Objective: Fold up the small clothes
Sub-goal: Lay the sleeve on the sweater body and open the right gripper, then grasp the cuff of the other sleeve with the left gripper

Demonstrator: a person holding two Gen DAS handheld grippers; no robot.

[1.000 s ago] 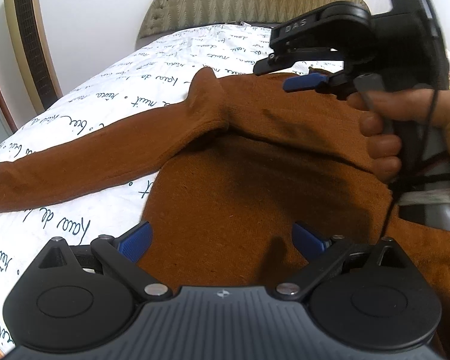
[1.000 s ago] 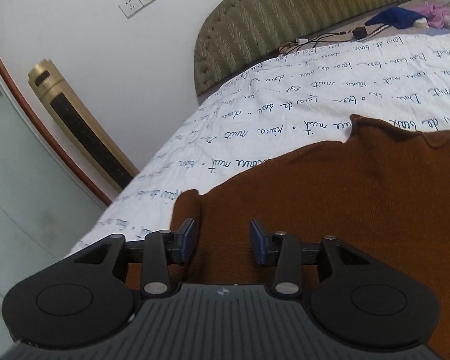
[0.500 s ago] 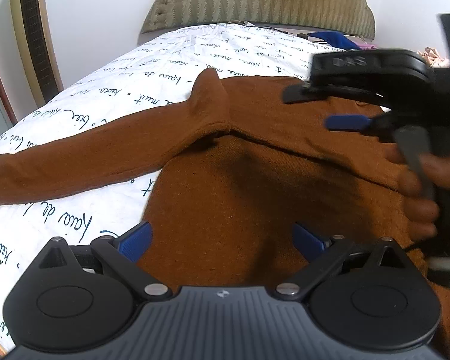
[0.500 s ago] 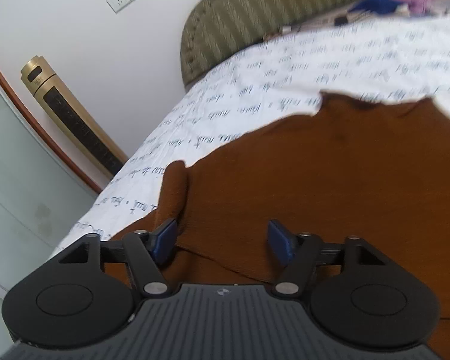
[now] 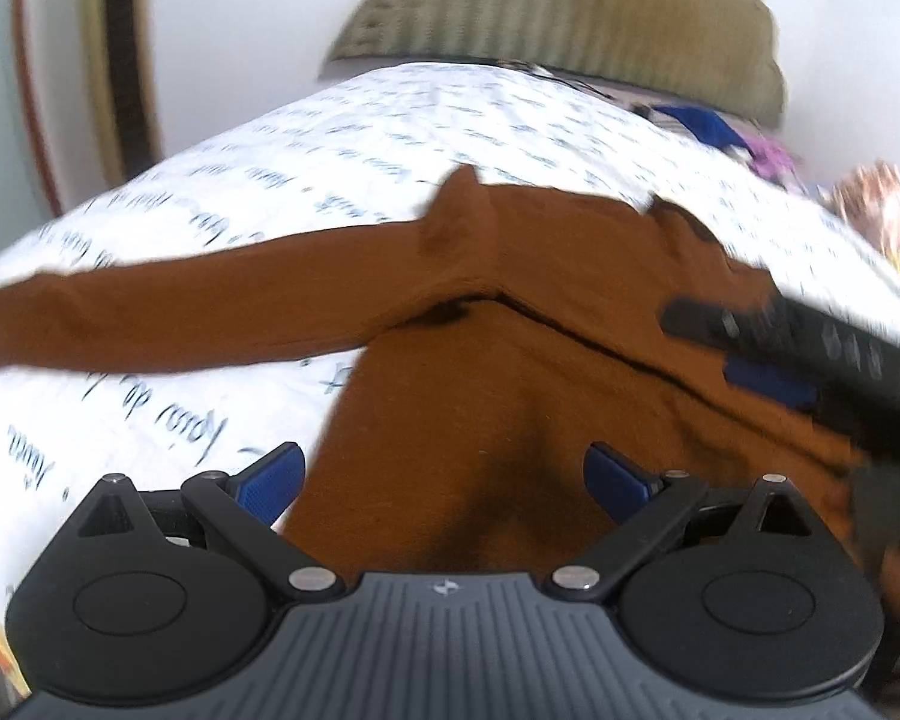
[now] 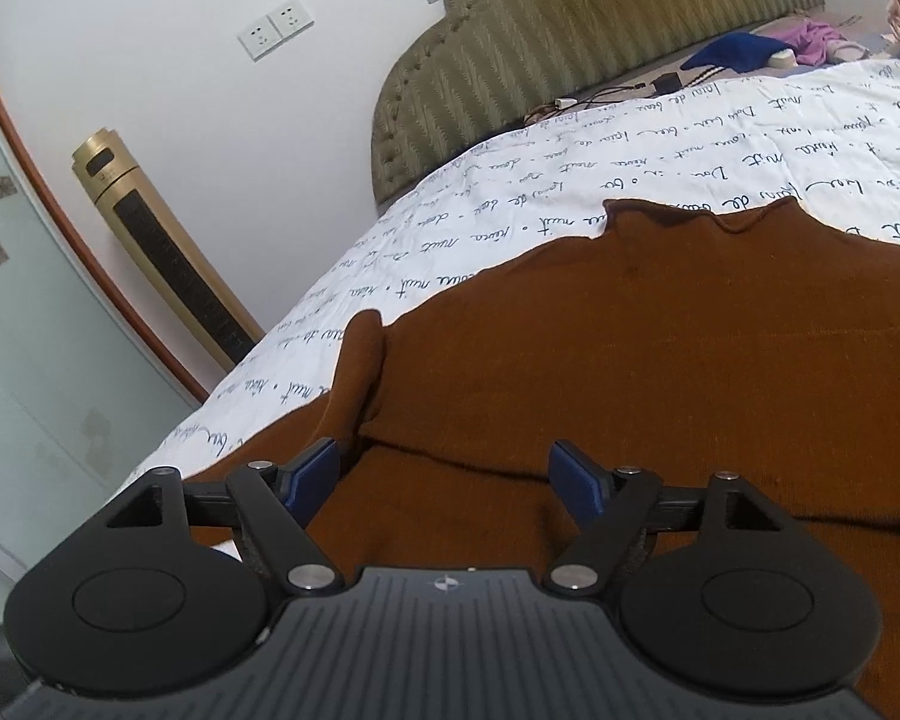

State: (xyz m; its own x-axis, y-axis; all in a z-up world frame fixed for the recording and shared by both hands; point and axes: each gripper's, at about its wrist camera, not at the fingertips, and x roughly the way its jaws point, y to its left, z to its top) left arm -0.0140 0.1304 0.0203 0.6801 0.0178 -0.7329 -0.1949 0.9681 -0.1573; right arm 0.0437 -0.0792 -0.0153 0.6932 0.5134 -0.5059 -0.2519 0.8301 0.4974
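Brown knitwear, a long-sleeved sweater (image 5: 510,372), lies flat on the bed (image 5: 390,120), over a white sheet (image 6: 630,168) printed with dark cursive writing. In the left wrist view one sleeve (image 5: 180,318) stretches straight out to the left across the sheet, and a fold line runs across the body of the garment from the armpit toward the right. In the right wrist view the collar (image 6: 678,216) sits at the far edge of the garment, and a small bunched peak of fabric (image 6: 360,360) rises at the shoulder on the left.

Left gripper (image 5: 444,480) hangs just above the lower part of the sweater, its blue fingers (image 5: 270,474) spread wide with only flat cloth under the gap, nothing pinched. Right gripper (image 6: 444,480) is tilted down over the fold near the shoulder; its blue fingers (image 6: 312,474) are opening, apart from each other, with cloth lying below them but not clamped. That same gripper (image 5: 774,372) shows blurred at the right edge of the left wrist view, over the sweater.

Beyond the sheet stands a padded olive headboard (image 6: 570,42). Near it lie a dark blue cloth (image 6: 732,51), a purple cloth (image 6: 816,39) and some cables (image 6: 570,105). A gold tower fan (image 6: 162,252) stands by the white wall, which carries two sockets (image 6: 276,30).
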